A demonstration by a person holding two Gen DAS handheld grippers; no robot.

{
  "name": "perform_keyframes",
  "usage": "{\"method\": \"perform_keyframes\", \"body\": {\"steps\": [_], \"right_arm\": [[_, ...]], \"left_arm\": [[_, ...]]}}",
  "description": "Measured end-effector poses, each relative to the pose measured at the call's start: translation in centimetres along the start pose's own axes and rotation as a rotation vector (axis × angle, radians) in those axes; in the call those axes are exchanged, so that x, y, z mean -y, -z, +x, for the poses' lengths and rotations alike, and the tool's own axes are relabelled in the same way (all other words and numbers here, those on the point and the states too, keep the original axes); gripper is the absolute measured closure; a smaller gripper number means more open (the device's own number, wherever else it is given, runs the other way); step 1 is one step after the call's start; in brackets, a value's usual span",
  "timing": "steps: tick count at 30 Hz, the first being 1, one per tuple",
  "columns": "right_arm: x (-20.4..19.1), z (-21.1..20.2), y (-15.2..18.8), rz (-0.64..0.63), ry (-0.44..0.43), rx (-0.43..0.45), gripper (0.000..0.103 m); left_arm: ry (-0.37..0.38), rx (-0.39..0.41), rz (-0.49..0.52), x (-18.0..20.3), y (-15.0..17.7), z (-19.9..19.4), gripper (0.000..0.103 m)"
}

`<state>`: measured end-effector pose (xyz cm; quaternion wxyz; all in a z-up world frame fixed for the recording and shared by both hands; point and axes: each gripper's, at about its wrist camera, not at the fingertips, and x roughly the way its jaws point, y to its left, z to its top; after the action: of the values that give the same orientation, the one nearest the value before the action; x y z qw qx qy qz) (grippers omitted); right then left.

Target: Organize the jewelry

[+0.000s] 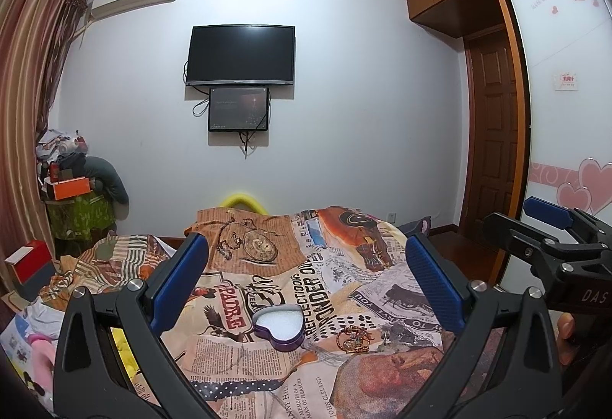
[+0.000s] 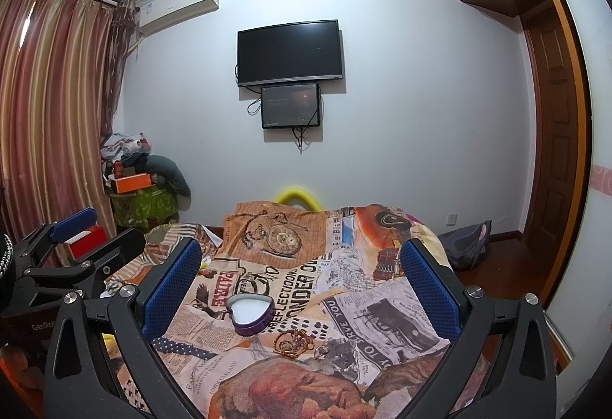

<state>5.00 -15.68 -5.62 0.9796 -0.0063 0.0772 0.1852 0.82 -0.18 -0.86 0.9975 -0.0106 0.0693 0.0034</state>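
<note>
A purple heart-shaped box [image 1: 280, 328] with white foam inside lies open on the printed bedspread [image 1: 244, 361]; it also shows in the right wrist view [image 2: 250, 313]. A gold pendant with chain [image 1: 352, 338] lies just right of the box, and shows in the right wrist view [image 2: 292, 341]. A small silvery piece [image 2: 324, 349] lies beside the pendant. My left gripper [image 1: 306, 277] is open and empty, held above and before the box. My right gripper [image 2: 300, 277] is open and empty, to the right of the left one. The right gripper [image 1: 550, 224] shows at the left view's right edge.
The bedspread [image 2: 382, 304] is printed with newspaper and a pocket watch picture [image 1: 260, 246]. A TV [image 1: 240, 55] and a small screen [image 1: 238, 109] hang on the far wall. Piled boxes and clothes [image 1: 76, 189] stand at left. A wardrobe and door [image 1: 493, 136] are at right.
</note>
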Motion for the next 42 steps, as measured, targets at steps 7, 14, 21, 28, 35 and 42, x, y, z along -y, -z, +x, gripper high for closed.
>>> {"method": "perform_keyframes", "body": {"steps": [7,14,21,28,35,42], "right_arm": [[0.1,0.0,0.0,0.004,0.001,0.0,0.0],[0.3,0.1,0.2,0.011,0.002,0.001,0.0],[0.3,0.1,0.2,0.011,0.002,0.001,0.0],[0.4,0.0,0.2,0.014,0.002,0.0,0.0],[0.7,0.4,0.5,0.025,0.005,-0.014,0.0],[1.5,1.7,1.3,0.045,0.018,-0.053,0.0]], "left_arm": [[0.0,0.0,0.001,0.0,0.0,0.0,0.0],[0.0,-0.001,0.001,0.1,-0.1,0.0,0.0],[-0.001,-0.004,0.002,0.1,0.1,0.2,0.0],[-0.001,-0.007,0.004,0.2,0.1,0.3,0.0],[0.001,-0.021,0.008,0.3,0.4,0.9,0.0],[0.0,-0.059,0.011,0.6,1.0,3.0,0.0]]}}
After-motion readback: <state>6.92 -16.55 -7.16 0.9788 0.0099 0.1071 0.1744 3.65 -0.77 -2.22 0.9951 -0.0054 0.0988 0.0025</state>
